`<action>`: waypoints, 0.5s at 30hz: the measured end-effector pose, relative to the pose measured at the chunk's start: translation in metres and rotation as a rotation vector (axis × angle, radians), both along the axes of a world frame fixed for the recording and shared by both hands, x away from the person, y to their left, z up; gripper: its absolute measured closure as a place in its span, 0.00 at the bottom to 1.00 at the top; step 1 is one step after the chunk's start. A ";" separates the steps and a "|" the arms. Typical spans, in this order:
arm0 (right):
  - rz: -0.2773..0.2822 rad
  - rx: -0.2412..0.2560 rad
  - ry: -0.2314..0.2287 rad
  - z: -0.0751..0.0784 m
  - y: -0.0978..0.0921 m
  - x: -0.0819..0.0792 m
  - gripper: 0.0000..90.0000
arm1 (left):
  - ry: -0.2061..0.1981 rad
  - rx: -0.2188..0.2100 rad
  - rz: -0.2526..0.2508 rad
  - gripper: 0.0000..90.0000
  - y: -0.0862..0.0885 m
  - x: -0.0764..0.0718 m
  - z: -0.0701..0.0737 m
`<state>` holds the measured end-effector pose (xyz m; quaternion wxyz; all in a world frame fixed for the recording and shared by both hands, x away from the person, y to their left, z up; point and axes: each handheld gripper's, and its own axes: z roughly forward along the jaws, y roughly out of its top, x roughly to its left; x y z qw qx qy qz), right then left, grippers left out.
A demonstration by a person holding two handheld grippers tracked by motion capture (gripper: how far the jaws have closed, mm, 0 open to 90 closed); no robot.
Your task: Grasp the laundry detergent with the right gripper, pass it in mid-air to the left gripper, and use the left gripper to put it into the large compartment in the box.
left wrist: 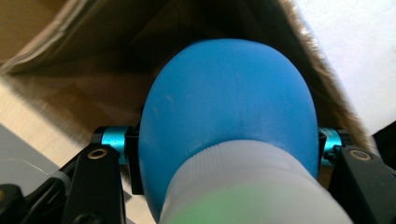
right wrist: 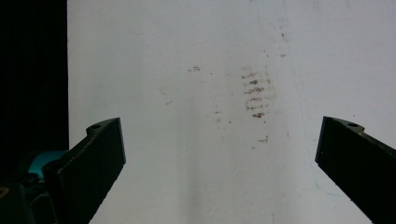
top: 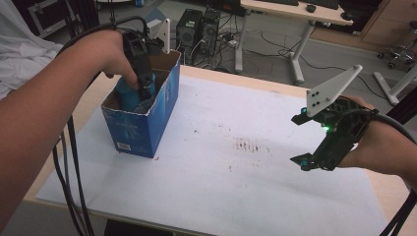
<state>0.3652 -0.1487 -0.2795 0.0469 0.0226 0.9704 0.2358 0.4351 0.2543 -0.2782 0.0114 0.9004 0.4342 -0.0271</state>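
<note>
A blue cardboard box (top: 147, 120) stands open-topped on the left of the white sheet (top: 236, 167). My left gripper (top: 142, 91) reaches down into it. In the left gripper view its jaws are shut on a blue rounded object with a white ribbed neck (left wrist: 226, 121), held inside the box's brown interior (left wrist: 93, 60). Part of that blue object (top: 129, 96) shows inside the box in the high view. My right gripper (top: 301, 140) hovers over the right side of the sheet, jaws wide apart with nothing between them; its fingers (right wrist: 93, 158) frame bare sheet.
Brown smudges (top: 248, 146) mark the middle of the sheet, also smudges (right wrist: 256, 93) ahead of the right gripper. The wooden table edge (top: 246, 76) runs behind the sheet. Computer towers (top: 199, 29), cables and desk legs stand on the floor beyond.
</note>
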 end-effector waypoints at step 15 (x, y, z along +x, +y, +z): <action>0.002 -0.013 0.023 -0.011 0.006 0.003 0.01 | 0.010 -0.026 -0.046 0.44 0.006 0.002 -0.022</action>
